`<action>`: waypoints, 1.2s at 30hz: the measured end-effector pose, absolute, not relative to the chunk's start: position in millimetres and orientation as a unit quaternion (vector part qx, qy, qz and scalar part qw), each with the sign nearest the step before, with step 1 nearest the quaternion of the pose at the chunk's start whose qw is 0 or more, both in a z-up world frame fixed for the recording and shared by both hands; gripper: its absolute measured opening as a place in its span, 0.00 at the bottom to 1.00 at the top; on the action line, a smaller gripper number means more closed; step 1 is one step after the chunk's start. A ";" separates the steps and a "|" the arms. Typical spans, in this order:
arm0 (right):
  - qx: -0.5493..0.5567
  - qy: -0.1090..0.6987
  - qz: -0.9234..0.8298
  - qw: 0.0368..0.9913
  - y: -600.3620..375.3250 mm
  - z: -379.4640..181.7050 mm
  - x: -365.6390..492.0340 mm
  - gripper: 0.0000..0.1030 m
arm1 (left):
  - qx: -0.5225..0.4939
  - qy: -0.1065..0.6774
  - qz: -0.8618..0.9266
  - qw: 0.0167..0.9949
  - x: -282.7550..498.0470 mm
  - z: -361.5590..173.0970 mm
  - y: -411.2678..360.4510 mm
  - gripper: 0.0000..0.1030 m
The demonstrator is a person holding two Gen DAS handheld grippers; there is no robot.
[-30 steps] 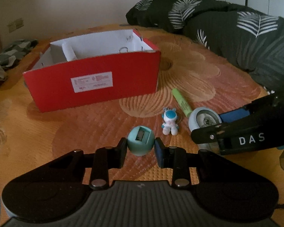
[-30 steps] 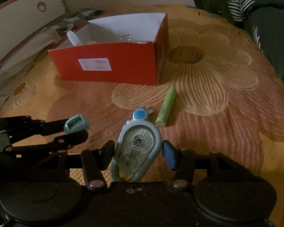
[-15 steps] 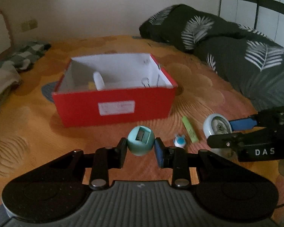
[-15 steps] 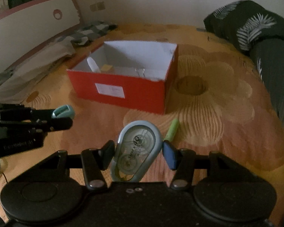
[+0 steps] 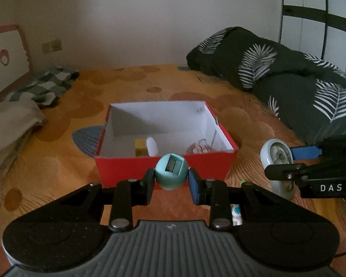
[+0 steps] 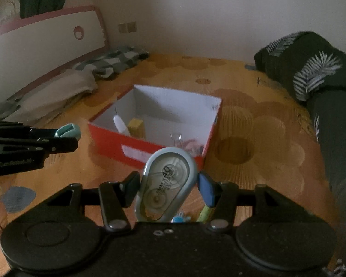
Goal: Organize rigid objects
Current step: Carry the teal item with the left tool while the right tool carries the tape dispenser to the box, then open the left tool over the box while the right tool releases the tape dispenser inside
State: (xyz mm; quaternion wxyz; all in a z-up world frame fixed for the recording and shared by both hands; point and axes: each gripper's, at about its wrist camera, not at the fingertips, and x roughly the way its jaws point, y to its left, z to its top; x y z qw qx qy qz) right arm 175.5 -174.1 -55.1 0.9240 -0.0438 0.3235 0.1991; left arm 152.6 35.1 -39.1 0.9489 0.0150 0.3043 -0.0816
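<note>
We hold two things up over the bedspread (image 5: 57, 161), one in each claw. Our left gripper (image 5: 171, 181) is clamped narrow on a round teal pencil sharpener (image 5: 171, 171), its blade slot facing up toward the camera. Our right gripper (image 6: 168, 190) sits at a middling width, pinching a correction tape dispenser (image 6: 167, 184) by its flat sides; the dispenser's long axis runs along the fingers, rounded end pointing forward and tipped a little to the right.

What the coming move turns on is where the red box (image 5: 163, 168) lies from each claw. In the left wrist view it sits straight ahead and below the sharpener, open top facing us, near wall just past the fingertips. In the right wrist view the same box (image 6: 117, 142) lies ahead and slightly to the left, with one corner turned toward us. We judge the left hand the better lined up of the two, and probably the nearer, so it likely only has to carry forward over the near wall and let go.

Inside the box we see a yellow block (image 5: 140, 146), a white oval piece (image 5: 151, 146) and a metal ring (image 5: 201, 142), so the open floor lies mostly toward the back. A green pen (image 6: 205, 213) and a small blue and white toy (image 6: 178, 218) are down on the bedspread below the right claw, not yet put away
</note>
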 end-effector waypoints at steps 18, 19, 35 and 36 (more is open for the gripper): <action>-0.069 0.293 0.172 0.938 -138.4 -34.0 234.6 0.52 | 0.015 0.292 -0.034 0.956 214.9 -33.7 71.9 0.30; -0.068 0.291 0.169 0.939 -137.3 -33.7 240.0 0.52 | 0.016 0.291 -0.035 0.956 219.6 -34.7 73.1 0.30; -0.038 0.315 0.132 0.939 -125.3 -67.9 304.4 0.53 | 0.030 0.316 -0.016 0.948 287.1 -69.9 70.5 0.30; -0.034 0.317 0.132 0.939 -124.8 -70.6 306.8 0.53 | 0.029 0.319 -0.016 0.947 290.2 -73.5 69.4 0.30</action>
